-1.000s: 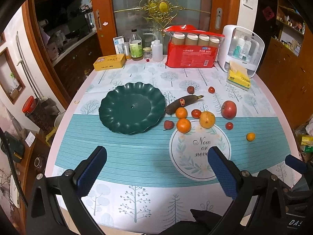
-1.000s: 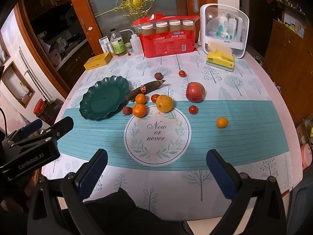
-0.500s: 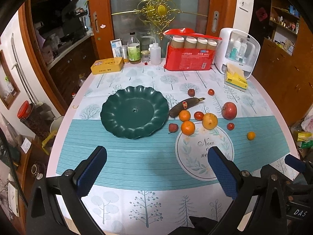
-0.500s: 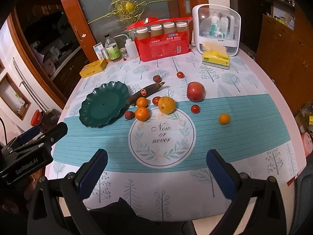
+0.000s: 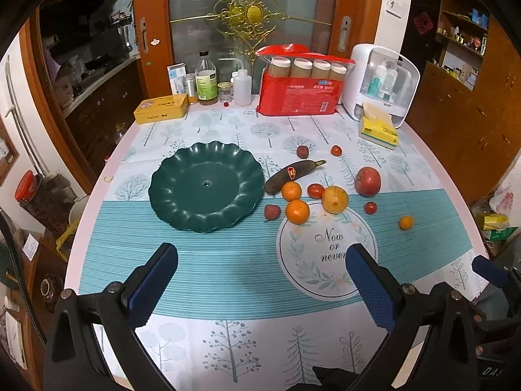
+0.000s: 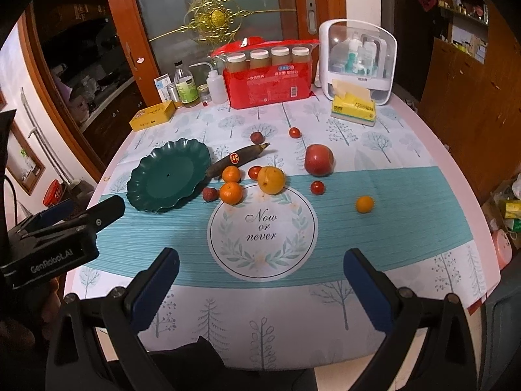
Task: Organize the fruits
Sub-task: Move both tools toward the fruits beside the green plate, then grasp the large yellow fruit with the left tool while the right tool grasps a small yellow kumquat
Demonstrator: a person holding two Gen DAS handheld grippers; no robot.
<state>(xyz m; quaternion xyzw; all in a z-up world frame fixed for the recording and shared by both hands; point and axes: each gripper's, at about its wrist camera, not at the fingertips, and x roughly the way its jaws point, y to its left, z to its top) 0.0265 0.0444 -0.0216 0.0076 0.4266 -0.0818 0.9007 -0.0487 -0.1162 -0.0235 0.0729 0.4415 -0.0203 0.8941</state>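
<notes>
Drawn nearer and lower over the cloth than a second ago in both views, with fruit and plate grown in frame but unmoved among themselves.

Table (image 5: 228,270) under a tree-print cloth with a teal band. Left gripper (image 5: 260,280) held low over the near edge, aimed toward 12 o'clock, fingers spread wide, nothing between them. Right gripper (image 6: 260,280) likewise low and level, parted and empty; left tool's black body at its 9 o'clock.

Green scalloped plate (image 5: 206,185) bare, left of the fruit. Blackened banana (image 5: 293,172) touching the plate's rim at 3 o'clock, long axis slanted, stem tip toward 2 o'clock, sticker up. Red apple (image 5: 368,181) at 3 o'clock of the banana, apart from it. Yellow orange (image 5: 334,199) beside two tangerines: one (image 5: 291,191) against the banana, one (image 5: 297,211) at 6 o'clock of that. Small lone tangerine (image 5: 406,222) well off at 4 o'clock of the group. Cherry tomatoes: one (image 5: 315,191) between upper tangerine and orange, one (image 5: 370,207) under the apple, one (image 5: 336,150) at 12 o'clock. Two dark red small fruits, kind unclear: near one (image 5: 272,211) just beside the plate, far one (image 5: 302,152) beyond the banana.
</notes>
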